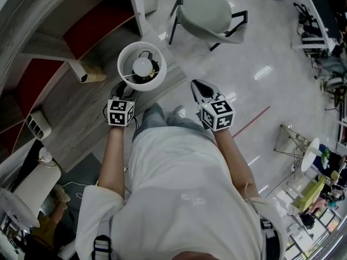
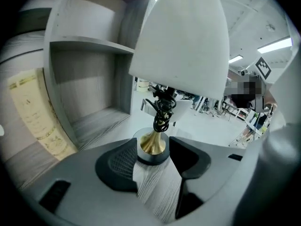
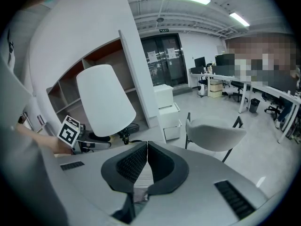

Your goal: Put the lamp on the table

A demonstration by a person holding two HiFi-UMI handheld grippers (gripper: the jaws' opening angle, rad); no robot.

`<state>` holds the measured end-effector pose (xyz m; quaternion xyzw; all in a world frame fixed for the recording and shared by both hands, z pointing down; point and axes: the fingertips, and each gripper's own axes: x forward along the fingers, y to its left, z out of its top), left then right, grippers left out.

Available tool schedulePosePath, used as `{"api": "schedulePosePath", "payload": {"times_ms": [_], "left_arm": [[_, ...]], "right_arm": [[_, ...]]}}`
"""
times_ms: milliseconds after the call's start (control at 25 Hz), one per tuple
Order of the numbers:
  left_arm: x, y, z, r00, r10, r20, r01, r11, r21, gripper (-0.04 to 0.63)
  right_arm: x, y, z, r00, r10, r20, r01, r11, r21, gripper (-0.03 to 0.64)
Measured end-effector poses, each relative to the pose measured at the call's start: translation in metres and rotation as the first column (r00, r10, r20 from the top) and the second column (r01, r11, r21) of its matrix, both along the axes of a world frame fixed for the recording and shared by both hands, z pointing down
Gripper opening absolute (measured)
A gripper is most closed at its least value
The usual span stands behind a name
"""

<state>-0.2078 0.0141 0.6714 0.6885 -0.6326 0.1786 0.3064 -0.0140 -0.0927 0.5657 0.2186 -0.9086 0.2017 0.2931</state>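
A lamp (image 1: 142, 65) with a white shade (image 2: 181, 36), a brass stem and a round dark base (image 2: 151, 155) stands upright on the grey wood-grain table (image 1: 81, 123). My left gripper (image 1: 123, 88) is low at the foot of the lamp. Its two jaws press against either side of the base (image 2: 153, 147). A black cord is coiled around the stem under the shade. My right gripper (image 1: 200, 88) hangs over the floor to the right of the table, shut with nothing between its pads (image 3: 147, 147). It looks towards the lamp (image 3: 104, 102) and the left gripper's marker cube.
Grey shelving (image 1: 81, 31) with red backs stands along the table's far side, close behind the lamp. A grey chair (image 1: 209, 15) stands on the floor beyond the table, and a white drawer cabinet (image 3: 165, 109) next to the shelving. Small white objects (image 1: 78, 72) lie on the table's left.
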Motion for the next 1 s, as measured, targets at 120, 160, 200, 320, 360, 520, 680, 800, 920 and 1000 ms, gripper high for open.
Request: {"api": "schedulePosePath", "payload": {"times_ms": [120,160,200,320,360,520,680,800,920,1000], "left_arm": [[-0.009,0.01,-0.016,0.999,-0.036,0.023,0.035,0.999,0.012,0.201],[-0.014,0.013,-0.023,0.998,-0.056,0.032,0.056,0.998,0.021,0.181],[-0.018,0.015,-0.03,0.996,-0.083,0.037,0.082,0.996,0.033,0.157],[-0.032,0.023,-0.051,0.985,-0.169,0.04,0.167,0.984,0.057,0.083],[-0.035,0.026,-0.057,0.98,-0.193,0.043,0.19,0.98,0.062,0.074],[-0.048,0.035,-0.093,0.961,-0.27,0.054,0.262,0.958,0.12,0.026],[-0.05,0.036,-0.141,0.95,-0.31,0.041,0.295,0.931,0.216,0.017],[-0.044,0.037,-0.174,0.947,-0.319,0.029,0.297,0.91,0.29,0.015],[-0.034,0.038,-0.199,0.95,-0.311,0.036,0.282,0.9,0.333,0.015],[-0.028,0.04,-0.211,0.951,-0.306,0.046,0.271,0.895,0.354,0.015]], "right_arm": [[-0.003,-0.002,-0.006,1.0,-0.008,0.014,0.008,1.0,0.002,0.032],[-0.004,-0.004,-0.009,1.0,-0.01,0.021,0.01,1.0,0.005,0.032],[-0.005,-0.006,-0.013,1.0,-0.012,0.029,0.012,1.0,0.008,0.032],[-0.009,-0.011,-0.027,0.998,-0.021,0.058,0.02,1.0,0.022,0.032],[-0.011,-0.012,-0.032,0.997,-0.025,0.069,0.024,0.999,0.027,0.032],[-0.021,-0.013,-0.059,0.99,-0.049,0.131,0.042,0.998,0.052,0.032],[-0.031,-0.013,-0.09,0.977,-0.087,0.195,0.071,0.993,0.09,0.032],[-0.035,-0.011,-0.108,0.97,-0.117,0.213,0.094,0.989,0.115,0.032],[-0.036,-0.007,-0.117,0.963,-0.158,0.22,0.131,0.983,0.132,0.032],[-0.037,-0.003,-0.122,0.957,-0.179,0.227,0.149,0.979,0.141,0.032]]}}
